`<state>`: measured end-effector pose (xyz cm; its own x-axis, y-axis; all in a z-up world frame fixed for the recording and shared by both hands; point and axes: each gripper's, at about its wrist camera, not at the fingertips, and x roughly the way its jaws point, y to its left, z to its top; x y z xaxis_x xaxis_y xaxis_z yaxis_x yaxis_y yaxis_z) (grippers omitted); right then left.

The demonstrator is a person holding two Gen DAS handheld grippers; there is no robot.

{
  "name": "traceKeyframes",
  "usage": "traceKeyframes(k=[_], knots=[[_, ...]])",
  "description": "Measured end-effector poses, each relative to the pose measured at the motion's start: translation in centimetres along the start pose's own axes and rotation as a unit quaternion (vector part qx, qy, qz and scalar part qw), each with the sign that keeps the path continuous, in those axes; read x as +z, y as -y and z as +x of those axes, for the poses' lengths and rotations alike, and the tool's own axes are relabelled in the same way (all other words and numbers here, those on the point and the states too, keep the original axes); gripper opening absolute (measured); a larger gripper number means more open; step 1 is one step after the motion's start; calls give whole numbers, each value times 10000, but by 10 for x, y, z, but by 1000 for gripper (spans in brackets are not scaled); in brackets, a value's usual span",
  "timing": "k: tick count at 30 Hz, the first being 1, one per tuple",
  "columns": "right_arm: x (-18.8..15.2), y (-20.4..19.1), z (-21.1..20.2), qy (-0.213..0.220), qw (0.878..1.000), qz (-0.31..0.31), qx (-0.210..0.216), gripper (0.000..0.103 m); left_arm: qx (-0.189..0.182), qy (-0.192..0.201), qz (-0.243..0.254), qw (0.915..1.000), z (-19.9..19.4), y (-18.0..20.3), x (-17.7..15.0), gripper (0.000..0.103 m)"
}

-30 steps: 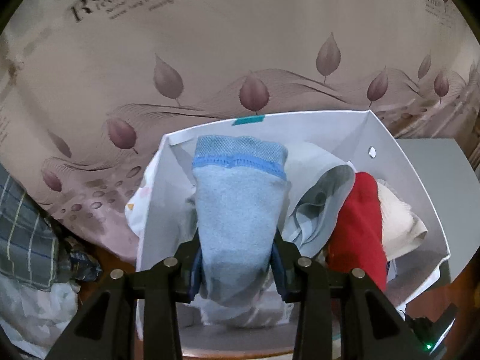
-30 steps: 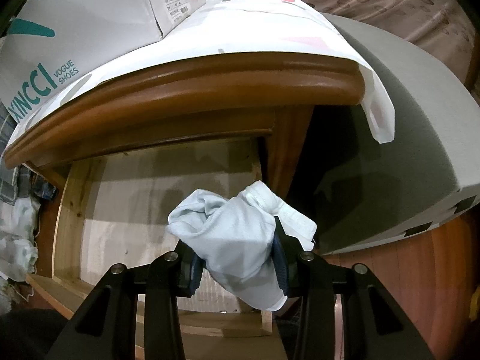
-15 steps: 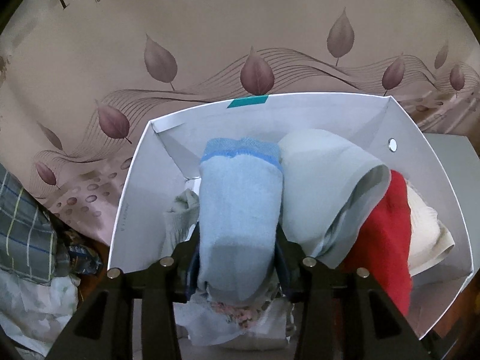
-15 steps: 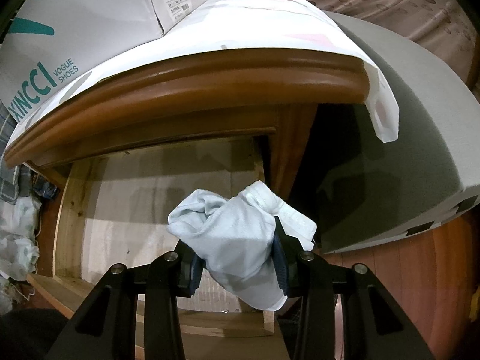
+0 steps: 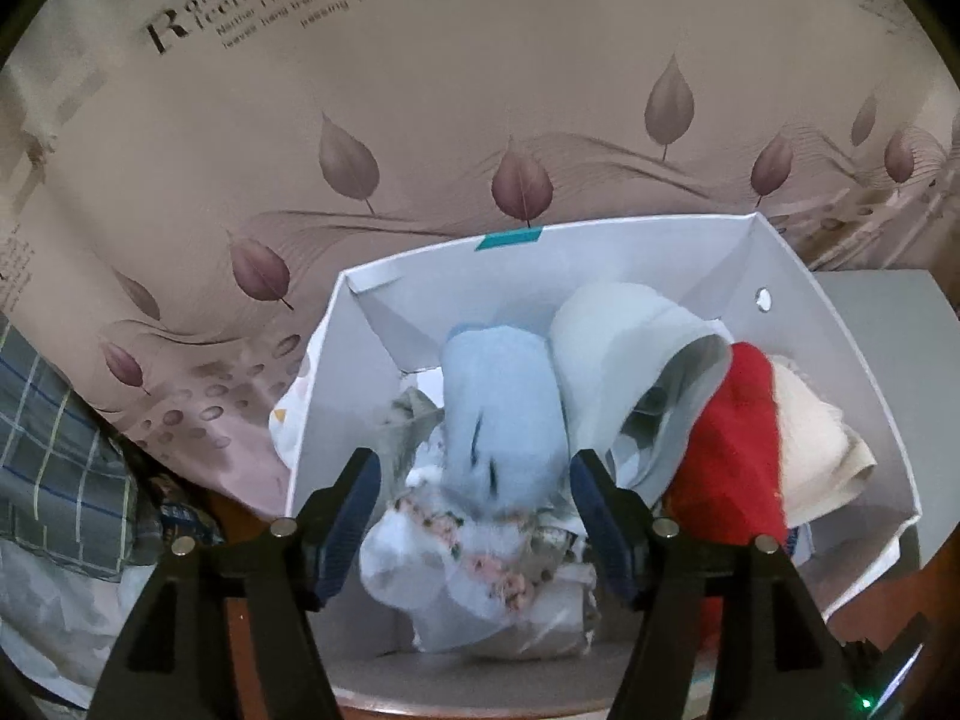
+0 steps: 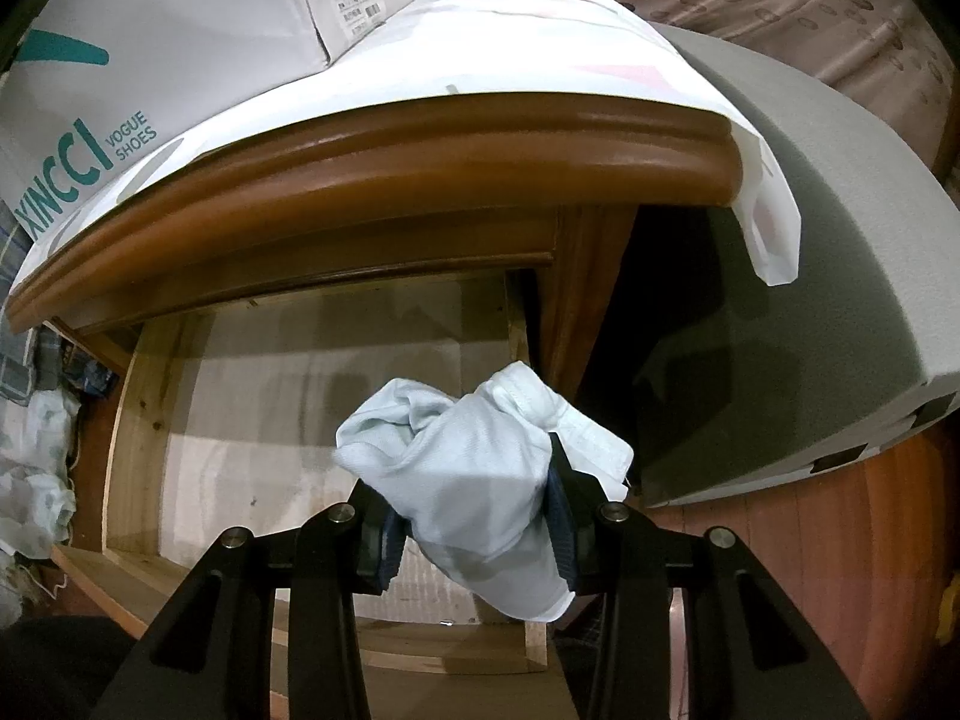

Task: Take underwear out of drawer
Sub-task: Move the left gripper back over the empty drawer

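In the left wrist view my left gripper [image 5: 474,498] is open over a white shoe box [image 5: 600,252]. The light blue underwear [image 5: 504,414] lies free between the fingers, on a heap of floral white underwear [image 5: 480,564], pale grey [image 5: 624,348], red [image 5: 732,438] and cream [image 5: 810,444] pieces. In the right wrist view my right gripper [image 6: 474,516] is shut on a bunched white underwear [image 6: 474,474] and holds it above the open wooden drawer [image 6: 144,420].
The shoe box [image 6: 120,60] stands on a white cloth over the brown nightstand top [image 6: 420,144]. A grey mattress [image 6: 810,210] lies to the right. A leaf-print sheet [image 5: 420,120] hangs behind the box. Plaid clothes [image 5: 54,456] lie at the left.
My left gripper has opened and let go of the light blue underwear, which has dropped onto the heap in the box. The right gripper holds still with the white underwear.
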<state>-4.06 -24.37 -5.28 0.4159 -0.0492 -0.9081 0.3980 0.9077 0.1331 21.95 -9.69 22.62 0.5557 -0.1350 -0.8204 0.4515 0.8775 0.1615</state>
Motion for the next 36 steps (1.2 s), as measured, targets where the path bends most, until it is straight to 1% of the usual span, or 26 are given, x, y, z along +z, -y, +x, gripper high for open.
traceKeyframes(k=[4, 7, 10, 12, 15, 18, 22, 25, 28, 32, 36], knots=[[0, 0, 1, 4, 10000, -13, -28, 36, -19, 232, -53, 9997, -25, -4, -8, 68], [0, 0, 2, -2, 10000, -42, -41, 36, 143, 462, -100, 9988, -45, -9, -24, 68], [0, -1, 2, 20, 9999, -103, -44, 36, 213, 607, -183, 9978, -62, -15, -48, 68], [0, -1, 1, 29, 9999, -135, -60, 36, 269, 634, -276, 9972, -66, -20, -66, 68], [0, -2, 2, 23, 9998, -170, -76, 36, 521, 672, -394, 9956, -69, -25, -99, 68], [0, -2, 1, 74, 9998, -192, -73, 36, 851, 667, -400, 9933, -65, -27, -136, 68], [-1, -3, -3, 148, 9996, -225, -18, 36, 991, 498, -364, 9932, -46, -25, -181, 68], [-1, -5, -3, 166, 9994, -312, -54, 36, 979, 262, -458, 9938, -22, -25, -212, 68], [-2, -7, -3, 188, 9990, -395, -69, 36, 924, 131, -666, 9934, -5, -28, -231, 68], [-2, -8, -3, 171, 9986, -489, -90, 36, 974, 252, -851, 9913, 4, -33, -248, 68], [-3, -12, -2, 168, 9978, -621, -124, 36, 920, 308, -1005, 9902, 12, -35, -260, 68]])
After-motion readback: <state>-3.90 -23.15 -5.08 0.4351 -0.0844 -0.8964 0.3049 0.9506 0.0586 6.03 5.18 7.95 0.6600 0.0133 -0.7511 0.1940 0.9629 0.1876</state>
